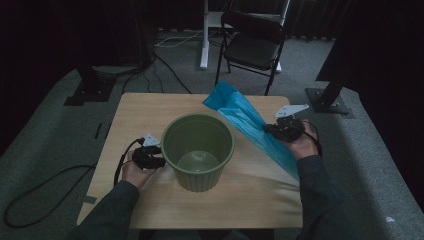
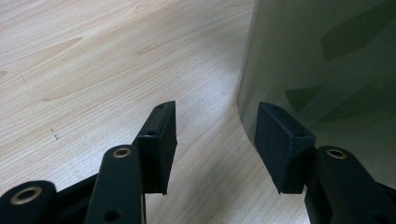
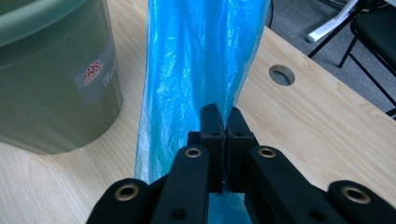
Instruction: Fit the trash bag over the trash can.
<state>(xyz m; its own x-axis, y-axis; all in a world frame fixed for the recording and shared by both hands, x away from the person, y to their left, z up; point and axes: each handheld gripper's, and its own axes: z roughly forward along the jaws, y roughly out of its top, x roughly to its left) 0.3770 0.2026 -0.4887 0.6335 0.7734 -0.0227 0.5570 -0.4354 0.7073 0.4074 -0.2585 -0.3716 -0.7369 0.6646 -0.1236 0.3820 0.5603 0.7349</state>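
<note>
One green bucket [image 1: 198,150] is seen standing upright mid-table [image 1: 150,107], between the two grippers, and a black folding chair [image 1: 252,42] is placed beyond the far edge. The left gripper [image 2: 215,140] is held with jaws apart and empty, one jaw just beside the bucket's wall. The right gripper [image 3: 223,140] is clamped on the single blue plastic bag [image 3: 196,70], which is stretched just right of the bucket.

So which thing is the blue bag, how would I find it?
Look at the wooden table and find the big green bin in its middle. Beside the bin, the right gripper pinches the blue bag, a long, thin, crinkly plastic strip. It is the one bright blue, floppy thing there.
</note>
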